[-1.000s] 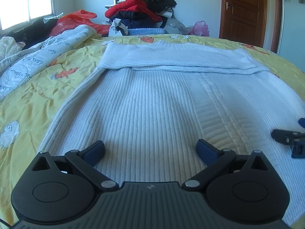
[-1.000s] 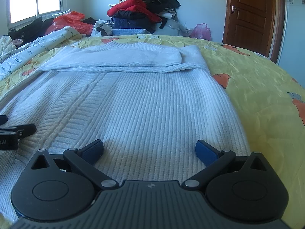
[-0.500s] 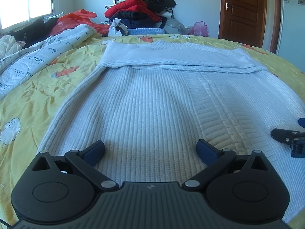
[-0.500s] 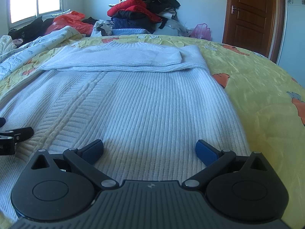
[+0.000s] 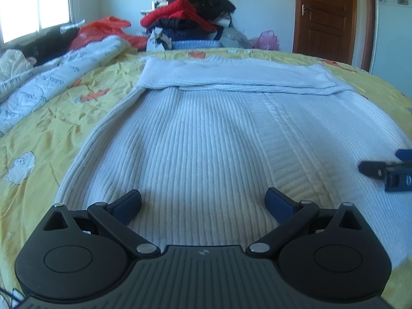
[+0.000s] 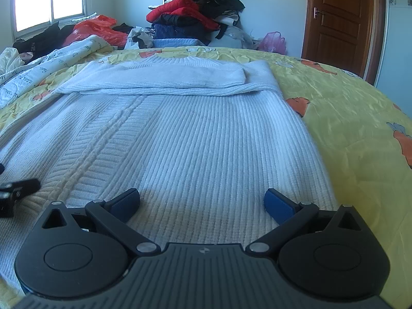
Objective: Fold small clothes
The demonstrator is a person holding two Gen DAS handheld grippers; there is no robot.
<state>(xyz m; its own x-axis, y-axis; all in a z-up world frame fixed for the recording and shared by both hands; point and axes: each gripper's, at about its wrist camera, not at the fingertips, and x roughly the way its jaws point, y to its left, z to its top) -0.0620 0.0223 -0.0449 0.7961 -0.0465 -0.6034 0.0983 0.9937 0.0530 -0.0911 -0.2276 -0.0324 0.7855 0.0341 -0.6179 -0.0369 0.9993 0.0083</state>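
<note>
I hold my left gripper (image 5: 203,203) low over the near hem of the white ribbed knit sweater (image 5: 206,139), its blue-padded fingers (image 5: 127,204) spread wide with nothing between them. My right gripper (image 6: 202,202) hangs the same way beside it, fingers (image 6: 279,204) just as far apart and empty. I judge I have them side by side like this so that each can take one half of the hem and carry it forward together.

The sweater lies flat on the yellow printed bedsheet (image 6: 347,118), stretching straight ahead of both pairs of fingers. Its sleeves are already folded across the far end into a neat band (the shoulders sit under them), so the bottom-to-top fold looks like the step left. The knit passes beneath and between my fingertips; whether the pads touch it I cannot tell. Off to the outer side of my left fingers the sweater's edge curves onto the sheet; past my right fingers the other edge does likewise.
</note>
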